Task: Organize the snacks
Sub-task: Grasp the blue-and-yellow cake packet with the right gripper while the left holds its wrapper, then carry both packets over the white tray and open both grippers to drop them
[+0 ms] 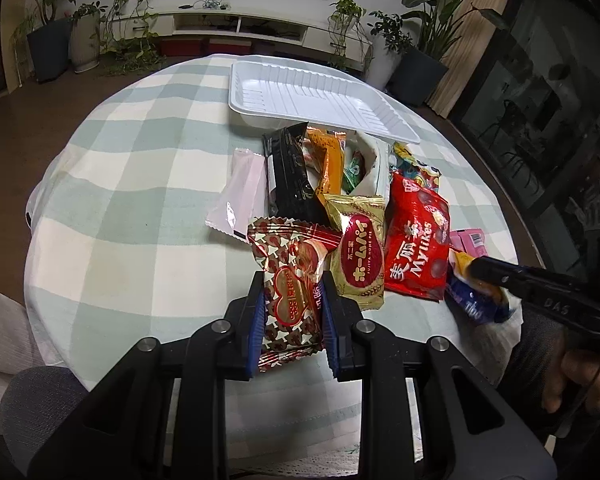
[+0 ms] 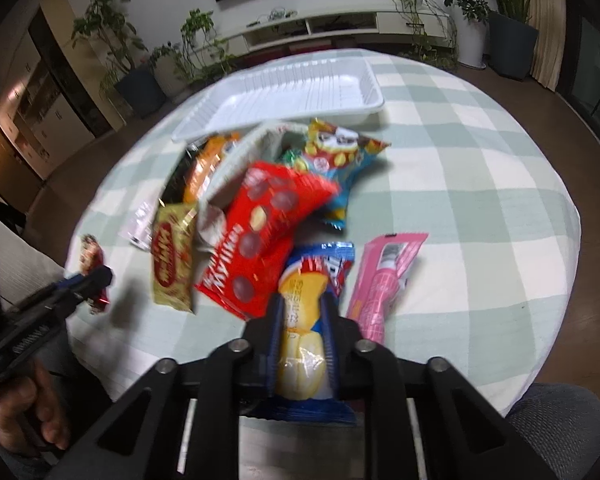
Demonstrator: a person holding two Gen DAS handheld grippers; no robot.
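Left gripper point(image 1: 292, 300): was closed on the heart-printed snack pack point(image 1: 290, 292), which was pinched between the blue pads at 6 o'clock of the left wrist view; the same gripper was seen at 8 o'clock of the right wrist view point(image 2: 96, 280).
Right gripper point(image 2: 302, 320): was clamped on the blue-and-yellow snack bag point(image 2: 304, 320), held at 6 o'clock of the right wrist view; its tip was seen at 4 o'clock of the left wrist view point(image 1: 478, 270).
Snack pile: was spread at the centre of the table point(image 1: 140, 184), just before the tray.
White tray point(image 1: 308, 96): was seen at 12 o'clock, beyond the pile, with nothing seen inside.
Red Myukes bag point(image 1: 418, 240): was lying beside the gold pie pack point(image 1: 360, 256), toward 3 o'clock of it.
Pink bar point(image 2: 384, 280): was lying at 3 o'clock of the held blue-and-yellow bag.
Black packet point(image 1: 290, 176) and orange packet point(image 1: 328, 160): were leaning together near the tray's front rim.
Pale pink wrapper point(image 1: 236, 196): was lying at 9 o'clock of the black packet.
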